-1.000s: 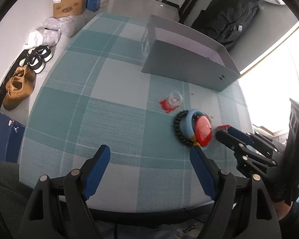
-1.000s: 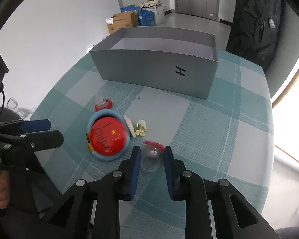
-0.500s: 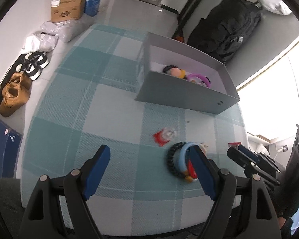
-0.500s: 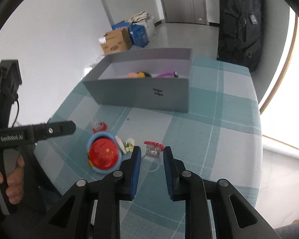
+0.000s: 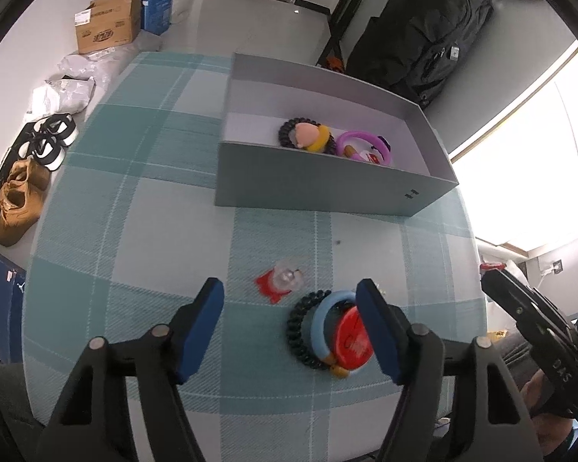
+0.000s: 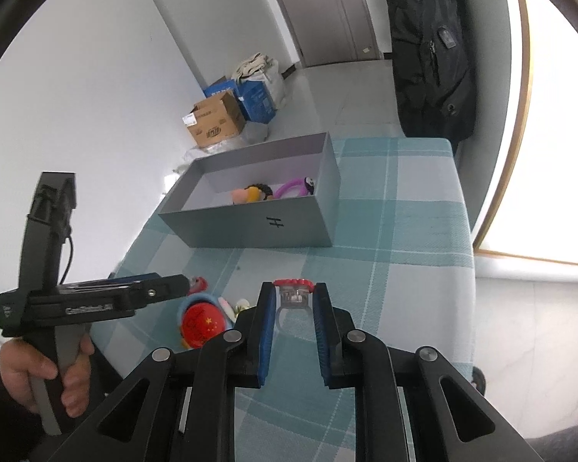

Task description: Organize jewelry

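My right gripper (image 6: 293,296) is shut on a clear ring with a red top (image 6: 293,293) and holds it high above the table. My left gripper (image 5: 291,294) is open and empty above the near table. Below it lie a clear ring on a red base (image 5: 281,283), a black beaded bracelet (image 5: 297,333), a blue ring (image 5: 320,327) and a red round badge (image 5: 352,340). The badge also shows in the right wrist view (image 6: 202,323). The grey box (image 5: 327,183) at the back holds a black bracelet, a pink and yellow piece (image 5: 308,136) and a purple ring (image 5: 360,144).
The table carries a teal checked cloth (image 5: 135,211). A black backpack (image 5: 424,30) stands behind the box. Cardboard boxes (image 5: 108,27), bags and shoes (image 5: 19,196) lie on the floor at the left. A bright window is on the right.
Both grippers have risen well above the table, the right one carrying the red-topped ring. The inside of the grey box has come into view.
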A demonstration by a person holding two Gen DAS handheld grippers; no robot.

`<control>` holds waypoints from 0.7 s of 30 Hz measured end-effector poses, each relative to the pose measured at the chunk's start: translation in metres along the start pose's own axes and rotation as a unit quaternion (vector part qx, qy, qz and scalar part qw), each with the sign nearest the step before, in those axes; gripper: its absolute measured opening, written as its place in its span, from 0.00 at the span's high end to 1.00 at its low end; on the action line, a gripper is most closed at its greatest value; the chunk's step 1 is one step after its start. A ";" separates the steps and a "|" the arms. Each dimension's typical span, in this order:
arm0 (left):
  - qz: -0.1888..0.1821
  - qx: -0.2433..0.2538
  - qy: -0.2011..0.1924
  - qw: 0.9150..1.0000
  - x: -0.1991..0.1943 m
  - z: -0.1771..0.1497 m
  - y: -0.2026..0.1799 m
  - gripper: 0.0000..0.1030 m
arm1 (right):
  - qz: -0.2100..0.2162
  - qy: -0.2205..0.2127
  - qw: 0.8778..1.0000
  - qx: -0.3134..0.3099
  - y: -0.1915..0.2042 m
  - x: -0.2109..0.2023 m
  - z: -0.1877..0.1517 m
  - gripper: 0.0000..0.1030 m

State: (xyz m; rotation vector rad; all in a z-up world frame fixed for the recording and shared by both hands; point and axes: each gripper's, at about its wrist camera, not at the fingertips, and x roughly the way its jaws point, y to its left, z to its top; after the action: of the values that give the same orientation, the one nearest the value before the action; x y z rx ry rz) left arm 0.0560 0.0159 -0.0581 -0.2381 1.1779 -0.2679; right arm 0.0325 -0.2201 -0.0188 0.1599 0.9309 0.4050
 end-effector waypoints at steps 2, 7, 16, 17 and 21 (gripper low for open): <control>0.000 -0.001 0.003 1.000 0.003 0.003 0.000 0.46 | 0.003 -0.002 1.000 0.004 -0.001 -0.003 0.000 0.82; -0.005 -0.019 0.020 1.000 0.014 0.006 0.002 0.63 | 0.008 -0.009 1.000 0.003 -0.003 -0.011 -0.001 0.82; 0.011 -0.023 0.007 1.000 0.010 0.006 0.010 0.86 | 0.015 -0.016 1.000 0.008 -0.004 -0.017 0.001 0.82; 0.011 -0.023 0.007 1.000 0.009 0.005 0.012 0.86 | 0.015 -0.016 1.000 0.007 -0.003 -0.016 0.001 0.82; 0.010 -0.024 0.007 1.000 0.007 0.001 0.013 0.86 | 0.016 -0.017 1.000 0.003 0.000 -0.017 0.001 0.82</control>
State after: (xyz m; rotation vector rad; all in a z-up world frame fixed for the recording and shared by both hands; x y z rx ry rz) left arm 0.0601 0.0259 -0.0679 -0.2659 1.2017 -0.2246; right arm 0.0248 -0.2270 -0.0055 0.1862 0.8969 0.4276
